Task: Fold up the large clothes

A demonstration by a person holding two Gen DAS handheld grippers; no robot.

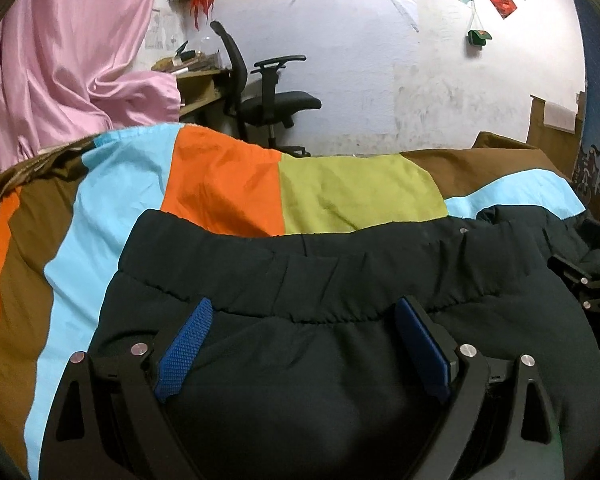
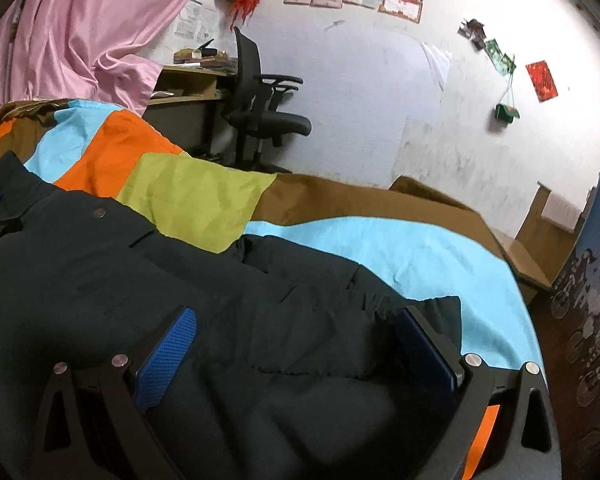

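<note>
Although the left wrist view showed only part of the work, one black garment [image 1: 300, 360] lay spread on the bed's striped bedsheet [image 1: 228, 188], its elastic waistband [image 1: 320, 284] running across the frame just beyond the fingertips. The left hand-held gripper [image 1: 302, 346] stood with its two blue pads [image 1: 186, 346] wide apart over the cloth, gripping nothing. One office chair [image 1: 268, 92] and one desk [image 1: 198, 84] stood against the far wall, beside one pink curtain [image 1: 64, 52]. At the right edge, part of the other tool appeared, one only. In the right wrist view, the same garment [image 2: 180, 280] extended leftward from a crumpled end near the right finger, over the light-blue band of the bedsheet [image 2: 400, 252]. The right hand-held gripper [image 2: 296, 354] was likewise spread open, both pads above the fabric and nothing clamped between them. The chair [image 2: 260, 108] and the curtain [image 2: 80, 32] were again counted once each. In my judgement the folding stood at an early stage: the garment appeared laid out but rumpled, no clean fold could be confirmed, and grasping and folding remained.
</note>
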